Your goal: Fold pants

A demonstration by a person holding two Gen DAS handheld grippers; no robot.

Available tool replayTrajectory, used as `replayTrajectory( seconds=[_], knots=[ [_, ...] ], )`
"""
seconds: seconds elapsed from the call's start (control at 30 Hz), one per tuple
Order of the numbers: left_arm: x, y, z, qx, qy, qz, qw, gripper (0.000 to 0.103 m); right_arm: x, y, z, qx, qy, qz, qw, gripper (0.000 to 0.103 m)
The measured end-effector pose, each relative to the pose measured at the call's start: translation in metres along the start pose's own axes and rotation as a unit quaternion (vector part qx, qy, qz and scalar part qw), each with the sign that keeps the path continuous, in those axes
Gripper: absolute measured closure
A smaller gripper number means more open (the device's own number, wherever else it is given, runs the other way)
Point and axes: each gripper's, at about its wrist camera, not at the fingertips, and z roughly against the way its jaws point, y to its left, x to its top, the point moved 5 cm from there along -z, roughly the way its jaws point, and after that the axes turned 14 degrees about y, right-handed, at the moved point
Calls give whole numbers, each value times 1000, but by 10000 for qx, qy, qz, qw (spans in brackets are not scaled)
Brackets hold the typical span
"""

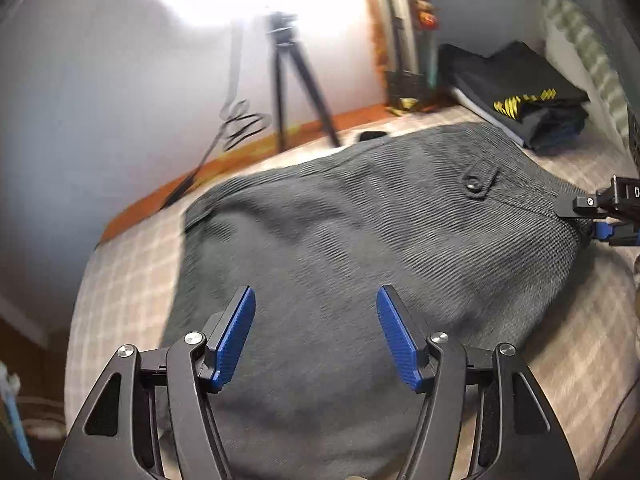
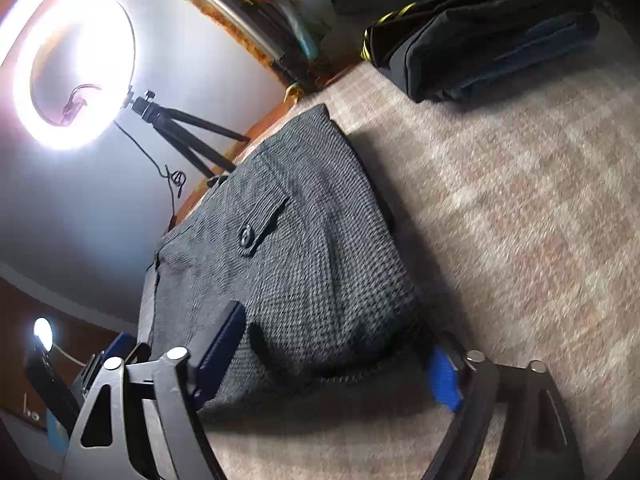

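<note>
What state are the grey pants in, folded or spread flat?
Folded: the grey woven pants form a compact, thick bundle on the checked bedcover, button tab on top, with no legs trailing out.

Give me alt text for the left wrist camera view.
Open left tongs hover over grey folded pants on a checked bedspread. The right tongs meet the pants' right edge. Behind are a tripod and a stack of dark clothes.

A home bedroom set up for filming: bed with a checked beige cover (image 2: 500, 208), folded dark clothes (image 1: 520, 92) stacked near a pillow (image 1: 584, 48), ring light (image 2: 76, 76) on a tripod (image 1: 296, 80) against a plain wall.
</note>
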Motion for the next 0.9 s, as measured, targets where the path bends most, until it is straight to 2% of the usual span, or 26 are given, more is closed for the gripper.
replayTrajectory(
  seconds=[0.07, 0.13, 0.17, 0.23, 0.43, 0.53, 0.67, 0.77, 0.9],
  knots=[
    [3, -17, -11, 72, 19, -169, 9998, 39, 0, -1, 0, 24, -98, -21, 9999, 31],
    [2, -28, -23, 145, 92, -293, 9994, 39, 1, 1, -4, 80, -67, 24, 9999, 45],
    [0, -31, -27, 210, 136, -344, 9991, 39, 0, -1, -2, 115, -66, 27, 9999, 48],
    [-4, -35, -37, 356, 194, -430, 9983, 39, 0, -2, -3, 159, -90, -4, 9998, 56],
    [-5, -36, -37, 460, 35, -407, 9981, 39, 5, -3, 1, 272, -155, -132, 9994, 78],
    [-7, -33, -25, 454, -35, -318, 9985, 39, 9, 7, 8, 188, -244, -14, 9995, 84],
    [-17, -16, -5, 333, -157, 36, 9993, 39, 12, 29, 21, 38, -384, 324, 9987, 87],
    [-26, 2, 1, 286, -120, 305, 9991, 39, 17, 51, 33, -11, -537, 612, 9967, 88],
    [-37, 16, -6, 91, 106, 498, 9987, 39, 21, 96, 43, -276, -765, 1278, 9885, 92]
  ],
)
